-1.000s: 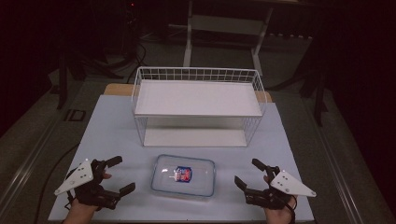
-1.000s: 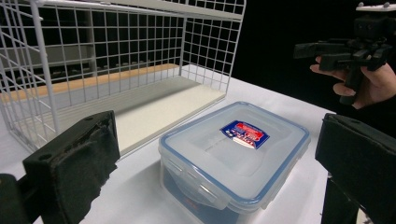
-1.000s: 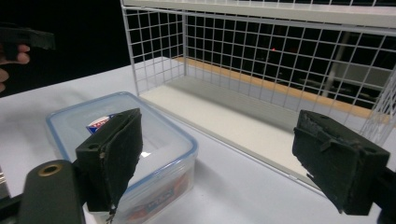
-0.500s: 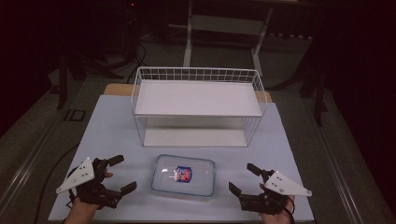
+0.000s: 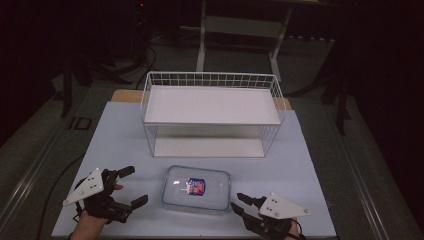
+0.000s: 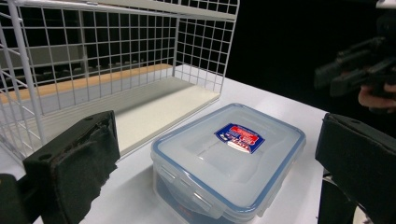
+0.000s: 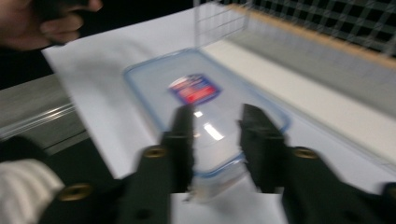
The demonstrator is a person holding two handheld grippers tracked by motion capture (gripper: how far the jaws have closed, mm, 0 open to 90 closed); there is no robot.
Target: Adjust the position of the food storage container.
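A clear plastic box with a blue-rimmed lid and a red-and-blue label (image 5: 196, 188) lies flat on the white table near its front edge. My left gripper (image 5: 136, 185) rests to the box's left, jaws wide apart and empty. In the left gripper view the box (image 6: 229, 154) sits between and beyond the two pads (image 6: 70, 163). My right gripper (image 5: 236, 201) sits at the box's right front corner with its jaws narrowly apart. In the blurred right gripper view that gripper (image 7: 212, 121) points at the box (image 7: 196, 93), whose near corner lies just past the fingertips.
A white wire rack with two shelves (image 5: 212, 107) stands behind the box, mid-table; its lower shelf (image 6: 154, 107) is bare. The table's front edge runs just below both hands. Dark floor and stands surround the table.
My right gripper has slid back toward the front edge and in toward the box's corner, and its jaws have narrowed. The left gripper has barely moved.
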